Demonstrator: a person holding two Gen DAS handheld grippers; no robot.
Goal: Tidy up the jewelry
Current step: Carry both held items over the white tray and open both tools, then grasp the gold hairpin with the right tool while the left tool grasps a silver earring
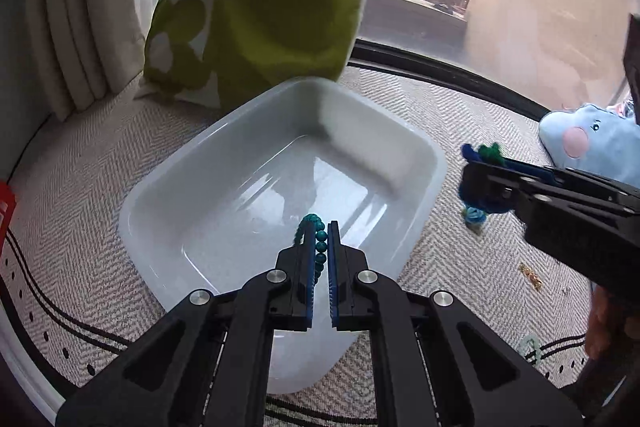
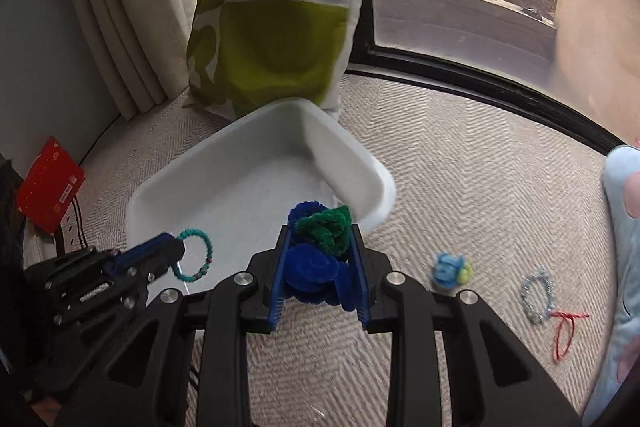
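Held nearest the lens, a teal bead bracelet sits pinched between the narrowly set blue pads of the left gripper, hanging as a loop above the floor of a white rectangular tray; from the right wrist view the same loop shows at the gripper's tip over the tray's near left corner. Second item: a fuzzy blue-and-green scrunchie, bunched and clamped between the fingers of the right gripper, positioned just outside the tray's right wall. Tray: glossy interior, resting on a cream herringbone mat with black line-and-dot border. Loose pieces on the mat, right of the tray: a small light-blue and yellow ornament, blurred, possibly a hair tie; a pale blue beaded bracelet; a red string bracelet touching or just beside it. Surroundings: green-and-white floral cushion upright behind the tray, touching its far rim; cream curtain at left; red box at the mat's left edge; light-blue plush toy at far right; window with street and trees beyond.
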